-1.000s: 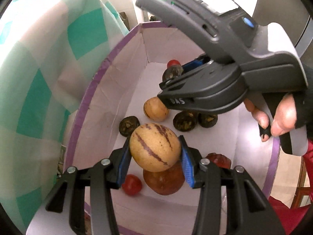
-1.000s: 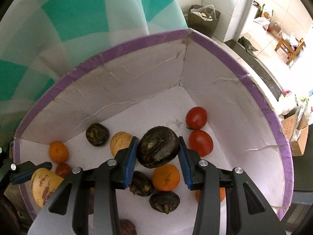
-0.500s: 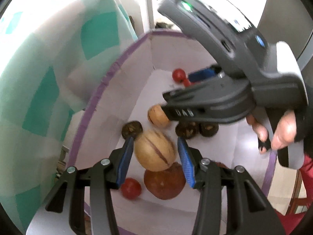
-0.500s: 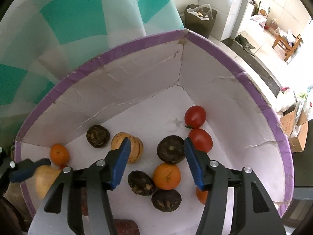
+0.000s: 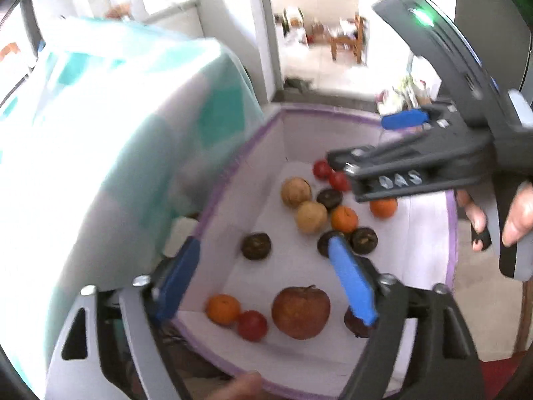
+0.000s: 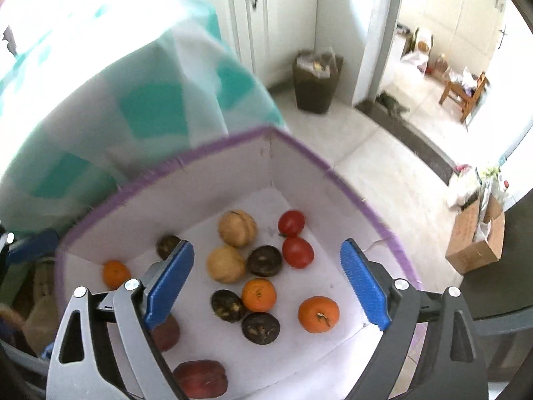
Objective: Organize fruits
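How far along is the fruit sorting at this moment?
Done: many fruits lie in the white box with purple rim, including oranges, tomatoes and dark round fruits. In hand: nothing; the left tool and right tool have just opened, empty. Fruit left outside isn't visible.

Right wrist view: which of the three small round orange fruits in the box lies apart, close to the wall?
The small round orange fruit at far left; the other two lie among the central cluster.

- A teal-and-white checked cloth [image 6: 110, 106] hangs at the left.
- White cabinet doors [image 6: 266, 10] line the far wall, with a dark waste bin [image 6: 316, 81] on the pale tiled floor [image 6: 383, 180].
- A bright doorway shows a wooden chair [image 6: 464, 91].
- A cardboard box [image 6: 476, 240] sits at the right.
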